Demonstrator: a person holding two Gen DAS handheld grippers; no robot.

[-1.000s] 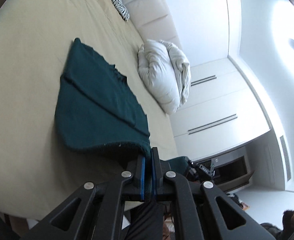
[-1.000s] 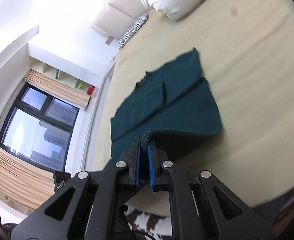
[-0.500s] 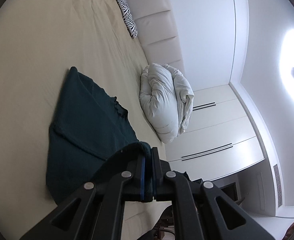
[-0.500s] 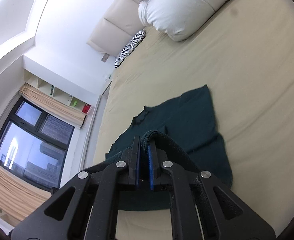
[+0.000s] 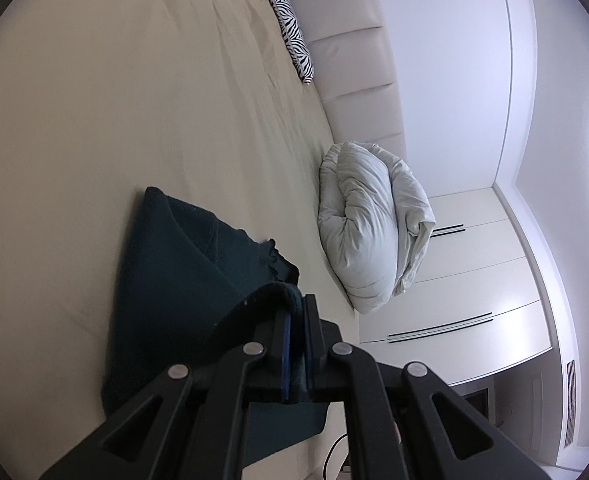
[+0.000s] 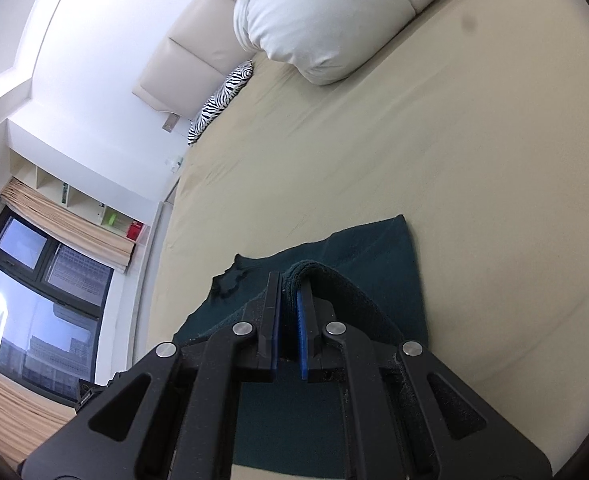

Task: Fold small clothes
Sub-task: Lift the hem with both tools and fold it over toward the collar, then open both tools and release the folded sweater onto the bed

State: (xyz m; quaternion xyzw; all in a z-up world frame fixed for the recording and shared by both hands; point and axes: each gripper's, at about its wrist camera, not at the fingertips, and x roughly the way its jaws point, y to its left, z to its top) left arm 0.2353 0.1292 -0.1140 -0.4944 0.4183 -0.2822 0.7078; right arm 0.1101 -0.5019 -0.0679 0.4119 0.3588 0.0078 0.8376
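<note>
1. Both grippers have carried the lifted edge of the dark green garment (image 5: pixel 182 280) forward over the rest of it since a second ago, so more of the cloth now lies doubled beneath them and less of it shows ahead.
2. Left gripper (image 5: pixel 297 312) sits at 6 o'clock in the left wrist view, its blue-padded fingers pressed narrow on a rolled hem of the garment.
3. Right gripper (image 6: pixel 290 300) sits at 6 o'clock in the right wrist view, likewise closed tight on a folded edge of the garment (image 6: pixel 378 256), which drapes over the right-hand finger.
4. Most of the garment lies flat on the beige bed (image 5: pixel 134 100), spreading from the grippers toward 11 o'clock in the left view and toward 1 o'clock in the right view.
5. One far corner of the garment points up the bed; a small frilled neckline edge shows just ahead of each gripper.
6. A bundled white duvet (image 5: pixel 370 224) lies on the bed at 3 o'clock in the left view, well apart from the garment.
7. A zebra-print pillow (image 5: pixel 292 40) leans against the padded cream headboard (image 5: pixel 354 60) at 12 o'clock.
8. In the right view a dark-framed window (image 6: pixel 34 300) with tan curtains fills 8 o'clock.
</note>
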